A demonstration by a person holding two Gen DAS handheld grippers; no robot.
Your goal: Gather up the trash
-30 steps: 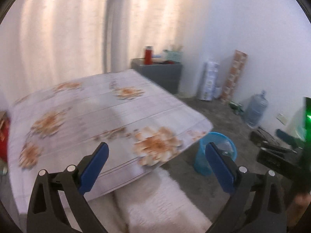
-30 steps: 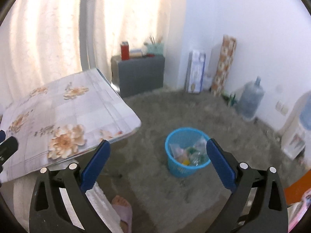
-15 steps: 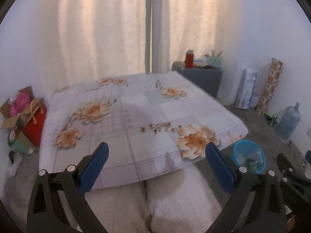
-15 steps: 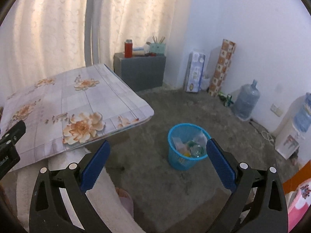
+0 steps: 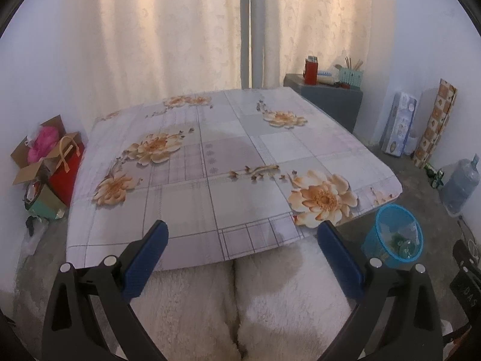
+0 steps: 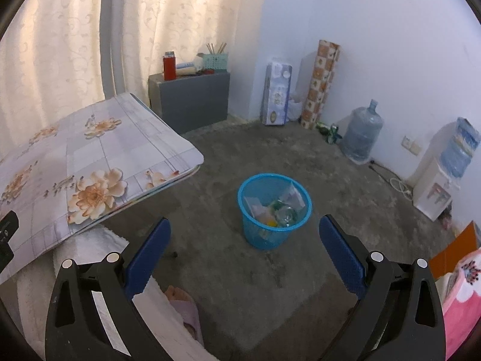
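Note:
A blue mesh trash basket (image 6: 274,210) stands on the grey floor and holds a clear bottle, papers and wrappers. It also shows in the left wrist view (image 5: 392,234) at the table's right corner. My right gripper (image 6: 245,240) is open and empty, held above the floor in front of the basket. My left gripper (image 5: 242,243) is open and empty, held over the near edge of the flowered table (image 5: 225,162). No trash shows on the tabletop.
A grey cabinet (image 6: 192,96) with a red flask stands by the curtains. A water jug (image 6: 360,135), a rolled mat (image 6: 323,84) and a water dispenser (image 6: 439,186) line the right wall. Boxes and a red bag (image 5: 45,165) sit left of the table. My white-clad legs (image 5: 240,307) and slippered foot (image 6: 183,303) are below.
The left wrist view has swung left and pulled back, so the whole tabletop now shows. The right wrist view has lifted slightly away from the basket. Both grippers stay open.

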